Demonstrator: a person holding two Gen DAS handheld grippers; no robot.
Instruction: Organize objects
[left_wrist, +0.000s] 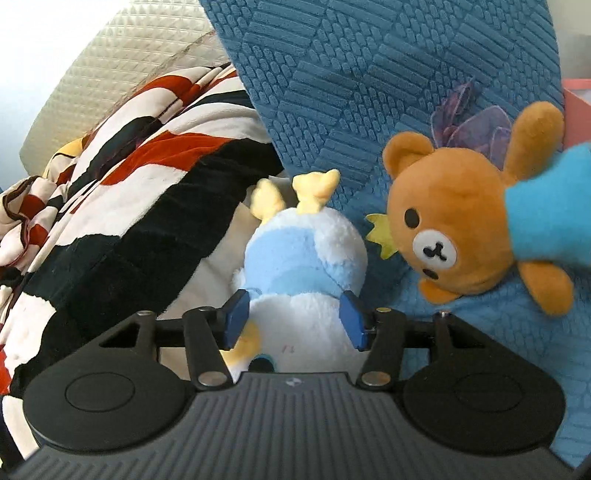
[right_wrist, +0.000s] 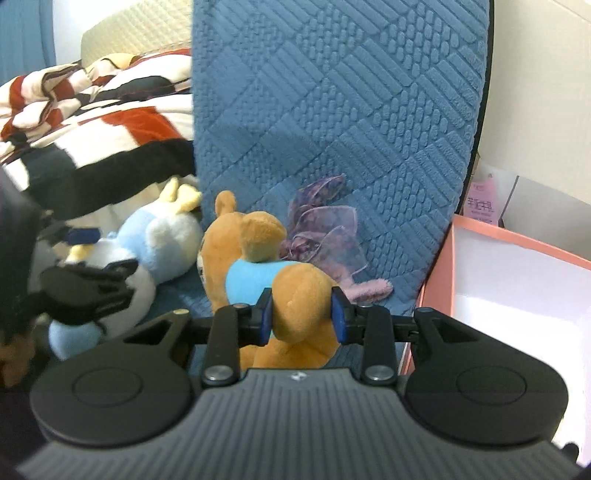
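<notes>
Looking along the left tongs (left_wrist: 295, 319), I see the two blue pads pressed into the white belly of a blue-and-white stuffed bird (left_wrist: 301, 258), which lies between them with its yellow feet pointing away. Just to the right of the tongs lies a brown teddy bear (left_wrist: 454, 221), its face turned this way, and beyond it a scrap of purple ribbon (left_wrist: 476, 125) rests against the blue quilted cushion (left_wrist: 369, 92). A striped blanket (left_wrist: 122, 192) is heaped to the left. The grip sits low on soft stuffing, so the bird could squirm out if it is lifted fast.

From the right tongs (right_wrist: 302, 314), the pads are pinched narrow on the bear's (right_wrist: 295, 295) brown leg, with its blue shirt just ahead. The bird (right_wrist: 155, 240) and the left tongs (right_wrist: 88, 258) are to the left, very near. A pink box (right_wrist: 439, 280) stands open just to the right, its white inside showing. Holding one limb only, the bear may swing and dangle; it could catch the box wall, or drag the ribbon (right_wrist: 325, 229) lying just ahead. With both tongs so near, they might also knock together.
</notes>
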